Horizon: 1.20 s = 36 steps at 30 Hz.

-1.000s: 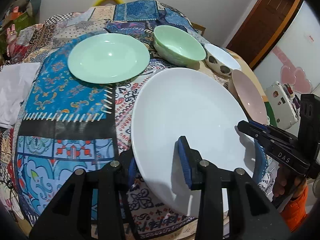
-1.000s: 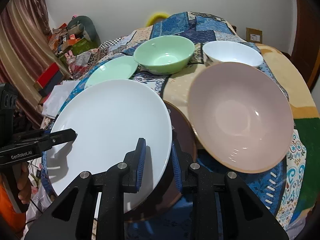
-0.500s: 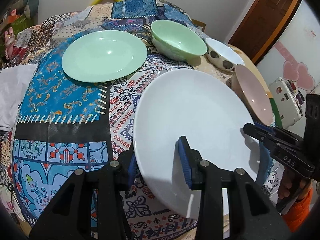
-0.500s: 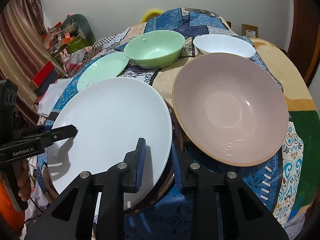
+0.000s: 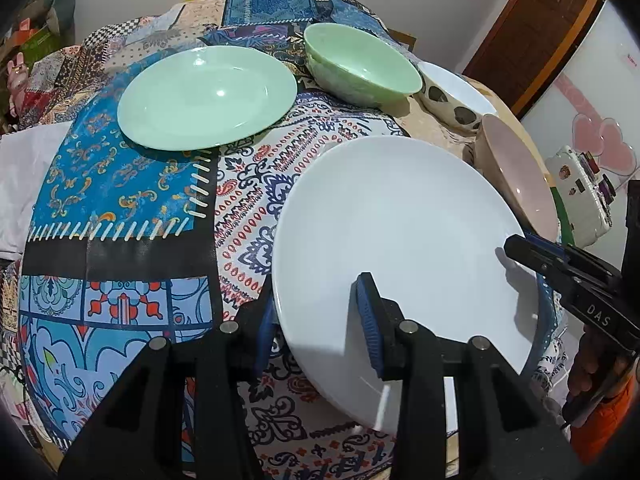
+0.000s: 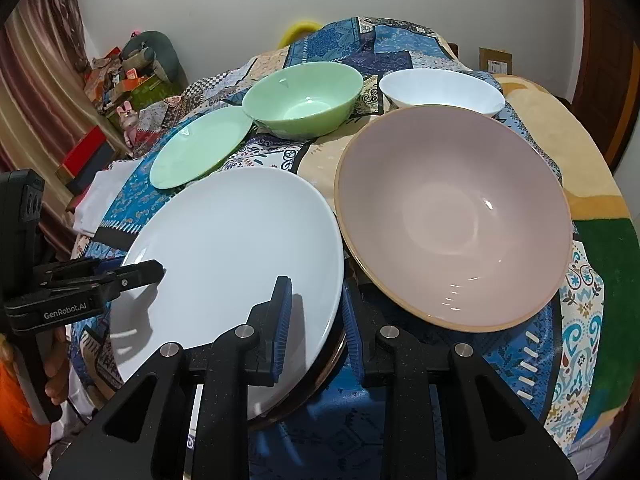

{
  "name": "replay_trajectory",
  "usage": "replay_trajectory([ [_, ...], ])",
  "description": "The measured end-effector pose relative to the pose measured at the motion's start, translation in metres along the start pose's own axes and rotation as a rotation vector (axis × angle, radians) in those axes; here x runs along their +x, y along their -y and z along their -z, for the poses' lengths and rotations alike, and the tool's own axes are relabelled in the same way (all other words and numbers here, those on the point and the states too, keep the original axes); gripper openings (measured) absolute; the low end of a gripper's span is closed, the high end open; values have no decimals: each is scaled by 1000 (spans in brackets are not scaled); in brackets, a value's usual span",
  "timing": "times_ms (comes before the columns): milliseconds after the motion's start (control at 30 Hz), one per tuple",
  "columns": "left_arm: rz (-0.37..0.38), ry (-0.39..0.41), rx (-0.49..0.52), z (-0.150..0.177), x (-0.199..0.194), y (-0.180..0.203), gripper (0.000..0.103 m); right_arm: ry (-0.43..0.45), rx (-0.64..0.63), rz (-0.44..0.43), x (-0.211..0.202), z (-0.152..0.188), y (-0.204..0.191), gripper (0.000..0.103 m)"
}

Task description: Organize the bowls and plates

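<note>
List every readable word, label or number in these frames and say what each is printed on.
"DAS": on the right tongs, seen from the left wrist.
"GenRobot.AI": on the left tongs, seen from the right wrist.
Red print on the white appliance: too small to read.
Label on the cardboard box: too blurred to read.

So from the right wrist view: big plate sits nearest at 7 o'clock on the counter, wide bowl touching it at 3. Small plate behind at 11, deep bowl at 12, another bowl at 1.
</note>
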<state>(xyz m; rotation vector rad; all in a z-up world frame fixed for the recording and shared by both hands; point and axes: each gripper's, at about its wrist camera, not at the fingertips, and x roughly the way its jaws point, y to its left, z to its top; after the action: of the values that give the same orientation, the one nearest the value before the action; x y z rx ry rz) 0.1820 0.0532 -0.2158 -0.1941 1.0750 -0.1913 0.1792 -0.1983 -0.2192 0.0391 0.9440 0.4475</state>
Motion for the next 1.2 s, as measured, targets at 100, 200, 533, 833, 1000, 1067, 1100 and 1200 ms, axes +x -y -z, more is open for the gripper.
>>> replay_trajectory([
  [100, -22, 7, 23, 1, 0, 4, 38, 7, -19, 29, -1, 0, -1, 23],
  [200, -18, 8, 20, 1, 0, 3, 38, 13, -26, 14, -5, -1, -1, 23],
  [533, -52, 102, 30, -6, -35, -2, 38, 64, -92, 18, -16, -12, -21, 23],
  [833, -120, 205, 9, -25, -74, -23, 49, 111, -138, -32, -16, -38, -46, 23],
  [1000, -155, 238, 0, -42, -87, -40, 52, 139, -168, -52, -10, -58, -62, 24],
  [1067, -172, 251, -11, -50, -91, -49, 54, 144, -175, -61, -6, -65, -68, 26],
  [1100, -179, 257, -14, -54, -93, -53, 57, 144, -177, -66, -3, -71, -71, 27],
  [1200, -196, 272, -26, -64, -93, -64, 62, 145, -187, -73, 5, -82, -78, 30],
])
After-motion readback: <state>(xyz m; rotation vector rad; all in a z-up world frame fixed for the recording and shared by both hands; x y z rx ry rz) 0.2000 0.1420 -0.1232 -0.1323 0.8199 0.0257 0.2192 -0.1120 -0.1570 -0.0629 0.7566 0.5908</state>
